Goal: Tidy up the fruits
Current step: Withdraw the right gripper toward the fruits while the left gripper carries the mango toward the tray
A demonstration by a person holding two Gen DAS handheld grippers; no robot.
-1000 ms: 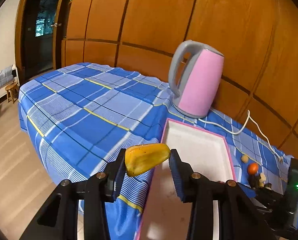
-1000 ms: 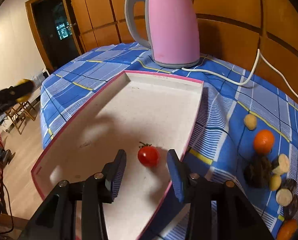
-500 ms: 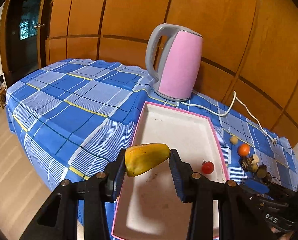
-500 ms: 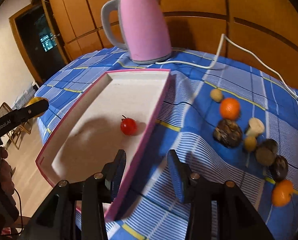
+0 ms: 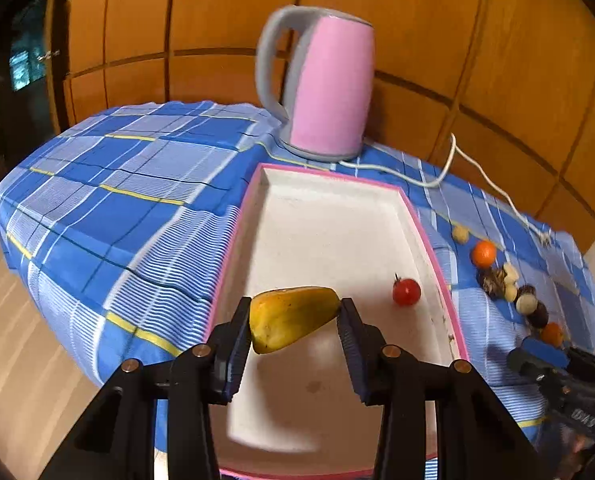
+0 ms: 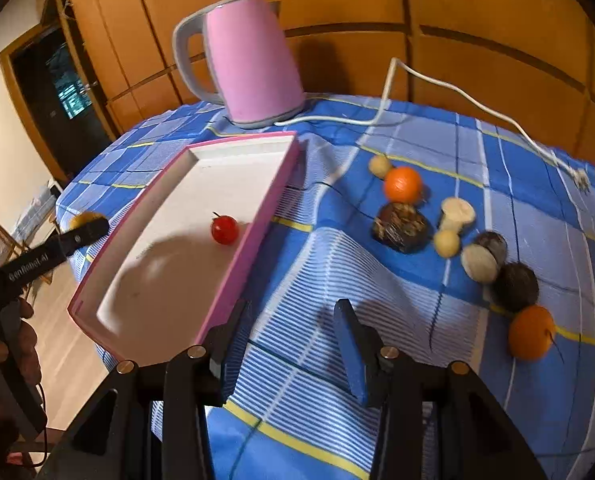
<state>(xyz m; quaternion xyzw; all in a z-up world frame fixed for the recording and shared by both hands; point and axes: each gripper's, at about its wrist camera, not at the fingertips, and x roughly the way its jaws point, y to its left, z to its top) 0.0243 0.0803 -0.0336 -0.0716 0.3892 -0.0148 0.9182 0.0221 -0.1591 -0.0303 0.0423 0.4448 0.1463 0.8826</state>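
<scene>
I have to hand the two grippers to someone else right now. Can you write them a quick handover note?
Left gripper: shut on the yellow fruit, held above the near end of the pink-rimmed tray.
Right gripper: open and empty, over the checked cloth just right of the tray.
Done: the cherry tomato lies in the tray.
Left: set the yellow fruit down in the tray, then collect the loose pieces on the cloth, including two oranges.

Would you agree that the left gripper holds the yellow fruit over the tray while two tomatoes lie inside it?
Not quite: only one tomato lies in the tray, as the left wrist view shows. The left gripper does hold the yellow fruit over it.
</scene>
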